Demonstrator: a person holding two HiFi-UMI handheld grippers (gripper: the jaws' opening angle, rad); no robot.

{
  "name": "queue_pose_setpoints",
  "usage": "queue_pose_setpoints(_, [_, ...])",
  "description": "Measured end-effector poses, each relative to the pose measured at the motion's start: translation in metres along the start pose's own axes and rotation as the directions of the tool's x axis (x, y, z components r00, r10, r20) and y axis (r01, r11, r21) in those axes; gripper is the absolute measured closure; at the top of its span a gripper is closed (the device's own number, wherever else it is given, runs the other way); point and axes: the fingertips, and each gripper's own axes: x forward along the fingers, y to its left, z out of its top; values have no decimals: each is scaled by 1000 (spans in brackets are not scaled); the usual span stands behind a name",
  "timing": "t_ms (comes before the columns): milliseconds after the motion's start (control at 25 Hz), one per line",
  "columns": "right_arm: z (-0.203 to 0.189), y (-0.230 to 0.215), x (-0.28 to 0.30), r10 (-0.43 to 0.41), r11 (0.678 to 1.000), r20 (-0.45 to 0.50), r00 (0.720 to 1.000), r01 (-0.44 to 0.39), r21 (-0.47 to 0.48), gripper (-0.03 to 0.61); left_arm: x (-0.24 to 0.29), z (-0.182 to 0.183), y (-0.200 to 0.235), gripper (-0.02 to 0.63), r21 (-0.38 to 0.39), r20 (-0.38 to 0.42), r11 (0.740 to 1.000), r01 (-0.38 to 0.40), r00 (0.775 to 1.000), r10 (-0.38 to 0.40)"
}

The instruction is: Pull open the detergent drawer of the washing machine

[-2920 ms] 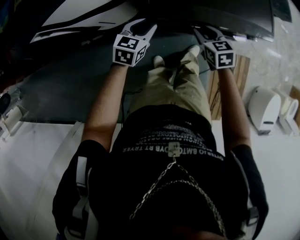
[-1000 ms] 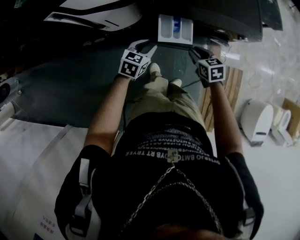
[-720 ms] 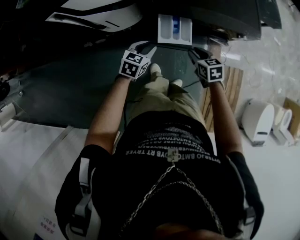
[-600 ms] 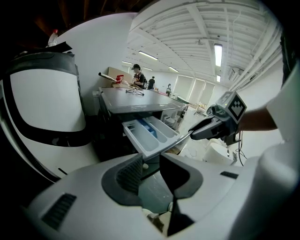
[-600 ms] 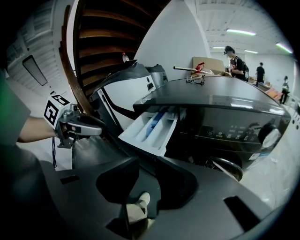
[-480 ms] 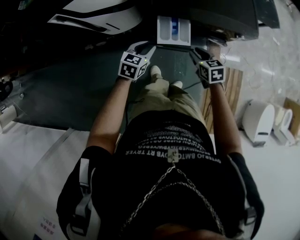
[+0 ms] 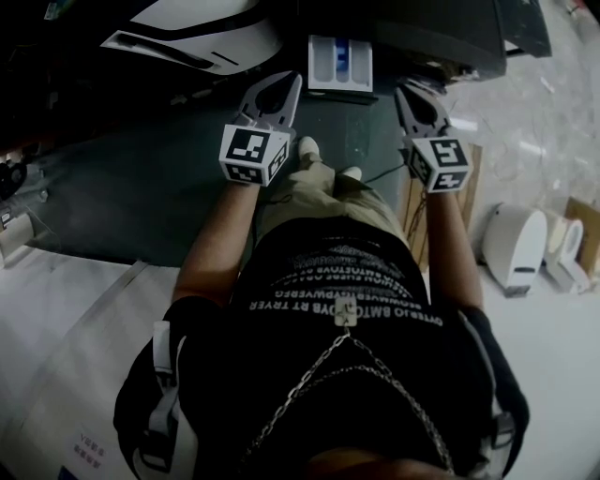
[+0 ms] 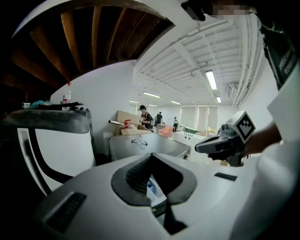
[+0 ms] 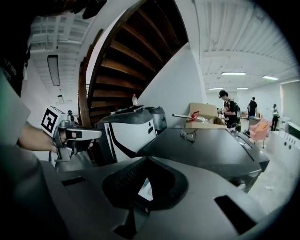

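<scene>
In the head view the white detergent drawer (image 7: 339, 64), with a blue compartment, sticks out of the dark washing machine (image 7: 441, 28). Below and to either side of it my left gripper (image 7: 287, 84) and right gripper (image 7: 405, 92) are held up, both shut and empty, touching nothing. In the left gripper view the jaws (image 8: 152, 154) meet, and a sliver of the drawer (image 8: 152, 190) shows through the gap. The right gripper (image 8: 201, 148) hangs beside them. In the right gripper view the right gripper (image 9: 147, 158) is closed, with the left gripper (image 9: 96, 134) at the left and the machine top (image 9: 211, 145) beyond.
A white and black appliance (image 7: 197, 37) stands left of the washing machine. A wooden board (image 7: 469, 169) and white units (image 7: 514, 244) lie on the floor at the right. A pair of glasses (image 9: 188, 136) rests on the machine top. A cardboard box (image 9: 204, 115) and people are far behind.
The drawer, not out in the earliest frame, stands pulled out since a second ago. Both grippers have risen in front of it and their jaws have gone from open to shut.
</scene>
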Motion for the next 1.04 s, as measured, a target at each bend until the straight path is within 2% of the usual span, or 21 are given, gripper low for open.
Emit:
queue_pose_setpoints(240, [64, 9, -30, -4, 997, 108, 994, 12, -72, 577, -28, 72, -8, 611, 26, 124, 999, -31, 992, 28])
queue_pose_setpoints(440, [89, 9, -51, 15, 995, 153, 988, 0, -99, 577, -47, 107, -11, 611, 30, 170, 998, -52, 984, 47])
queue_pose_setpoints(760, [96, 3, -66, 23, 995, 141, 990, -9, -104, 577, -51, 125, -25, 611, 59, 186, 996, -62, 981, 49])
queue_pose_setpoints(1040, [109, 10, -49, 47, 995, 131, 990, -35, -93, 577, -39, 125, -15, 611, 67, 156, 996, -53, 987, 42])
